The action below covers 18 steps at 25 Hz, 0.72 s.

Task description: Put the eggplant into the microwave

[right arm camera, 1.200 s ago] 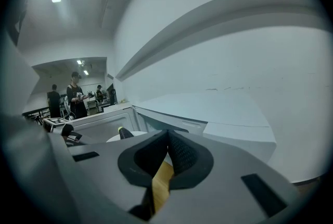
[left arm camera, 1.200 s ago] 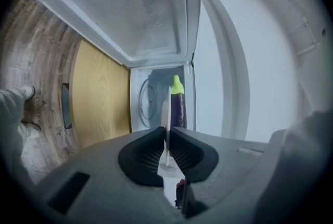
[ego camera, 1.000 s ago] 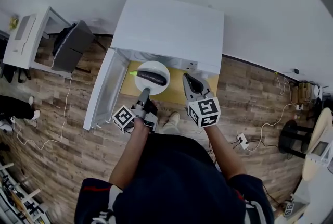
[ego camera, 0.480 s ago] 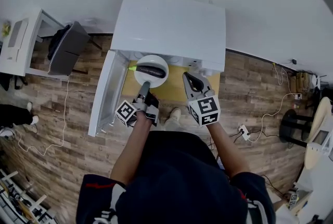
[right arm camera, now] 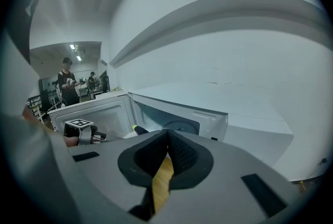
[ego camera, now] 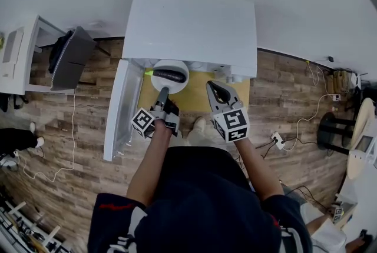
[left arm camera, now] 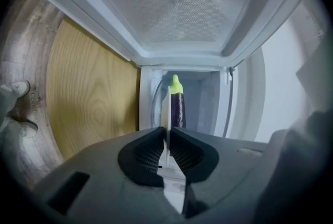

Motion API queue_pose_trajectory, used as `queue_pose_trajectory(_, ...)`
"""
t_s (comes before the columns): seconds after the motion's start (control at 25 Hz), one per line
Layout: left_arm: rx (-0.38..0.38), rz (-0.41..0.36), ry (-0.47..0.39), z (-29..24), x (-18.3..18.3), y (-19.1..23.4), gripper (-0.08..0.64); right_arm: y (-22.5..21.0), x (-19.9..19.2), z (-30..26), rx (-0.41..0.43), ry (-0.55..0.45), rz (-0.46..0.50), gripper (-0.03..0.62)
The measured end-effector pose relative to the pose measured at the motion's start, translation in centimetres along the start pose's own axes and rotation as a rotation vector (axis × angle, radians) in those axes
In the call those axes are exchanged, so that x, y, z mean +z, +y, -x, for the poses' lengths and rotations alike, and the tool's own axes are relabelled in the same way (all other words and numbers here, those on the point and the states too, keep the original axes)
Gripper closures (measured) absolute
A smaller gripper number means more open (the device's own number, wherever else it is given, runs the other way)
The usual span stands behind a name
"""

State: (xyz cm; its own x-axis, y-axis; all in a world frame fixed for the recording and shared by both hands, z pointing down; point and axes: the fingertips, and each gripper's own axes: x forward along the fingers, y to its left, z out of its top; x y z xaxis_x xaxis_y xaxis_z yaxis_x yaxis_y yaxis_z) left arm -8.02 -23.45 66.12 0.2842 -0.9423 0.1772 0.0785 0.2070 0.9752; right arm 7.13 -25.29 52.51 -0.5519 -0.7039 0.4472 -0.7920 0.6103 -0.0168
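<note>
So my left gripper (ego camera: 161,95) has its jaws pinched nearly together on the near rim of the white plate (ego camera: 172,86). The eggplant (ego camera: 168,76) lies across that plate, upper middle of the head view, right at the mouth of the open microwave (ego camera: 191,22). The door (ego camera: 121,107) hangs open on the left. My right gripper (ego camera: 220,93) hovers over the wooden table (ego camera: 197,99) just right of the plate, jaws together with nothing in them.

My worry is that it's a one-sided grip on a thin rim, so the far side could droop, and the eggplant is round enough to roll off. I also reckon the plate's far edge could clip the cavity's lip if I come in low, and that'd twist it out of the pinch.
</note>
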Motion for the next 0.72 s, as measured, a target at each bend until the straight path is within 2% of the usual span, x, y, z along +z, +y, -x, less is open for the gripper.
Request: queue_pose_trajectory(0.72,0.042,-0.012,0.014,-3.4,0.7,2.3,0.526,-0.6,-1.1,-0.9,-0.034,0.042,-0.019,0.580)
